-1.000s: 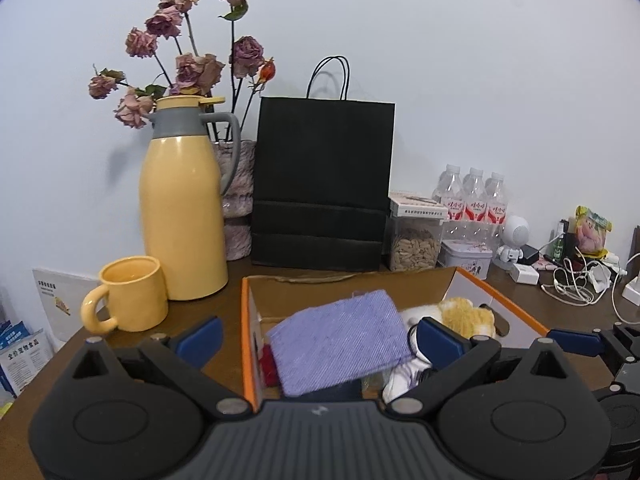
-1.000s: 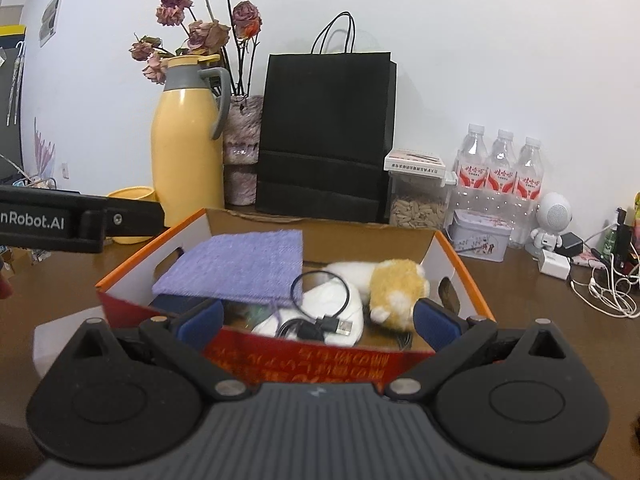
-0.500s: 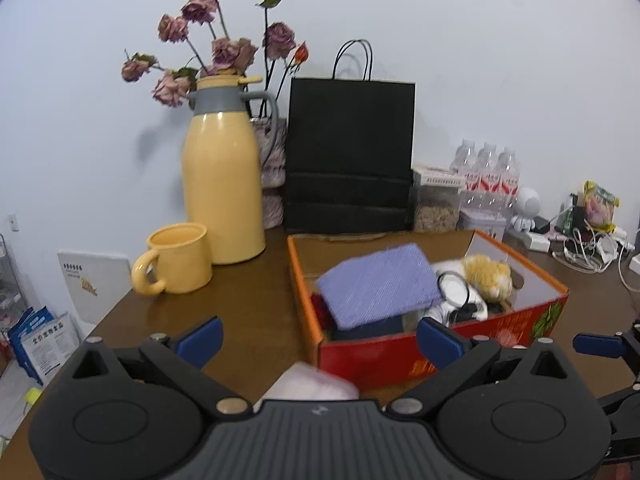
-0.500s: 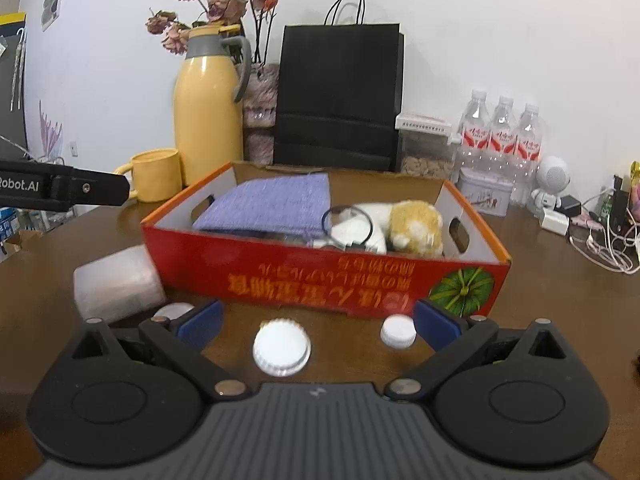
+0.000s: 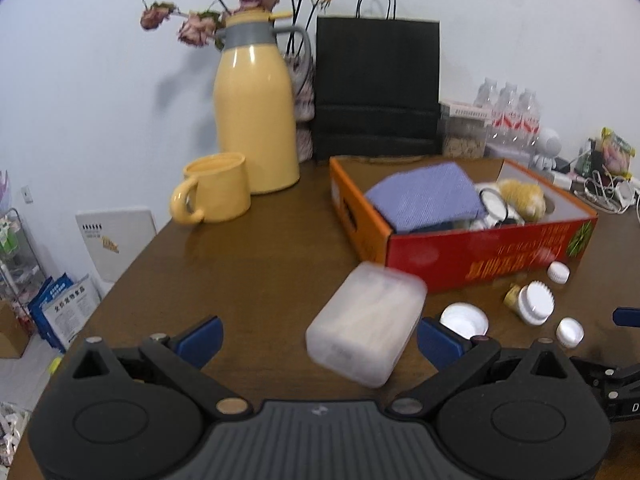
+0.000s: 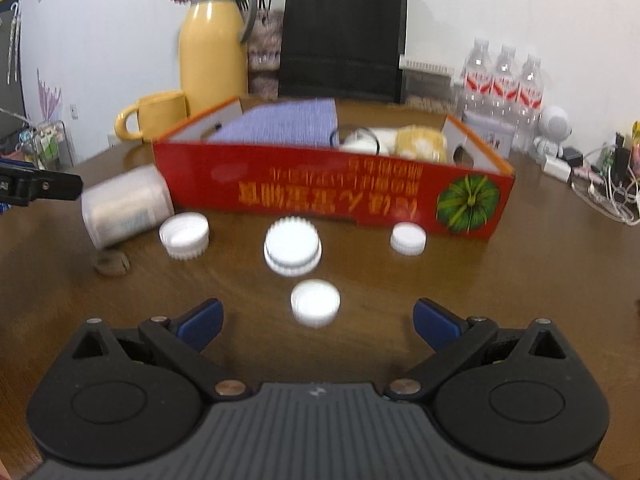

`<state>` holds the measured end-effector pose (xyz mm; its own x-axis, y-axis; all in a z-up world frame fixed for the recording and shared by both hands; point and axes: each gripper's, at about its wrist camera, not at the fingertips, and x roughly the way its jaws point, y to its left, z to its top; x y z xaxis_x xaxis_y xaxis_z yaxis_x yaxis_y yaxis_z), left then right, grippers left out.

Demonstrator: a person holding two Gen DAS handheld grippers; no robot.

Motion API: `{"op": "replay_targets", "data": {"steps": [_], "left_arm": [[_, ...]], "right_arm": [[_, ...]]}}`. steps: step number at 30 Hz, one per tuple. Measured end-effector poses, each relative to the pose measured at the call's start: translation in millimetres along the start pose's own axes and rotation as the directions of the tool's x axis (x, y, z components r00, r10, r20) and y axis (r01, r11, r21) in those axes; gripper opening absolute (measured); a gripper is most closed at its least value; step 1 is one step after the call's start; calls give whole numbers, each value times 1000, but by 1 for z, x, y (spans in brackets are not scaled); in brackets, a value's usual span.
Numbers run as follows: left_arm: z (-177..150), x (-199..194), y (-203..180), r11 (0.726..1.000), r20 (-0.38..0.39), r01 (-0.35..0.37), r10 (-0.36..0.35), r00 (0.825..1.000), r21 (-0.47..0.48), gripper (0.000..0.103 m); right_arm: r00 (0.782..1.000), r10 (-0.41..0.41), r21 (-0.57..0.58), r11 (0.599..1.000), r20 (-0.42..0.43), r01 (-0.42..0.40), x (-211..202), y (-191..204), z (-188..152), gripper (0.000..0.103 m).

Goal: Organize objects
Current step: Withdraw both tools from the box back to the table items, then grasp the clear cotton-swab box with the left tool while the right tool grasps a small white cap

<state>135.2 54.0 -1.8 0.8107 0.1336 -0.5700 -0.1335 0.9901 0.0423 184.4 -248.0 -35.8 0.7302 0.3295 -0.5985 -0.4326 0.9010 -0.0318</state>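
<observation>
Translucent plastic case (image 5: pixel 366 330), lying on the brown tabletop (image 5: pixel 264 248) between the spread blue tips of the left claw (image 5: pixel 318 334), untouched, just before the red cardboard box's (image 5: pixel 488 254) front corner. White caps: ridged cap (image 6: pixel 292 251) and small cap (image 6: pixel 315 303) ahead of the right claw (image 6: pixel 316 320), tips apart, empty. Box holds purple cloth (image 6: pixel 280 126) and plush toy (image 6: pixel 416 142).
</observation>
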Motion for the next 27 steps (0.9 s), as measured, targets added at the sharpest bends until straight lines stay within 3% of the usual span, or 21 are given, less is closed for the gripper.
{"op": "replay_targets", "data": {"steps": [7, 14, 22, 27], "left_arm": [[-5, 21, 2, 1000, -58, 23, -23, 998, -2, 103], [-1, 45, -11, 997, -85, 69, -66, 994, 29, 103], [0, 80, -17, 999, -153, 41, -37, 988, 19, 103], [-2, 84, -11, 999, -137, 34, -35, 990, -10, 103]], "right_arm": [[998, 6, 47, 999, -55, -3, 14, -6, -3, 103], [998, -1, 57, 998, -58, 4, 20, -8, 1, 103], [998, -11, 67, 998, -59, 15, 25, -11, 4, 103], [998, -10, 67, 998, -59, 14, 25, -11, 4, 103]]}}
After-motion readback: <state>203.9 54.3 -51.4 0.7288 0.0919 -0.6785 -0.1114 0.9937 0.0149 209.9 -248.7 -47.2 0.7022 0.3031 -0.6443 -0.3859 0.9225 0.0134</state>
